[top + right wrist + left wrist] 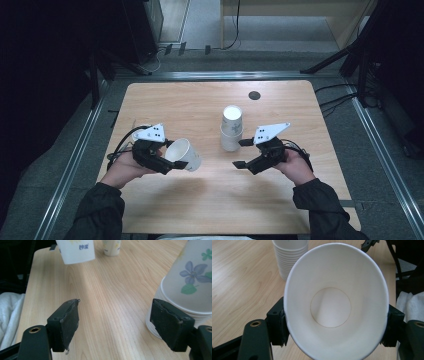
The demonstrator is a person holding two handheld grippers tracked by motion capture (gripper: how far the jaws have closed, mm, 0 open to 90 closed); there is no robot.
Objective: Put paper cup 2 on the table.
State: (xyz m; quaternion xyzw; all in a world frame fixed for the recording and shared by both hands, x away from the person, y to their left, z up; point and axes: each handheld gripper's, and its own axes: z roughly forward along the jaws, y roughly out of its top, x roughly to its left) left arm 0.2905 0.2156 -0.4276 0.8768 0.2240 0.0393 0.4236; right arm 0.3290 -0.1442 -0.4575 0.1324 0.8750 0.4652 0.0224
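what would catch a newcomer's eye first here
First, the white paper cup squeezed oval in the left claw, its open mouth facing that claw's camera, at the table's left. Next, the tall cup stack standing mid-table, with the open right claw beside its base.

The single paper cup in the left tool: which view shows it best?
The left gripper view: the paper cup faces the lens, squeezed oval between the pads. The high view shows it small and tipped; the right gripper view catches its printed side.
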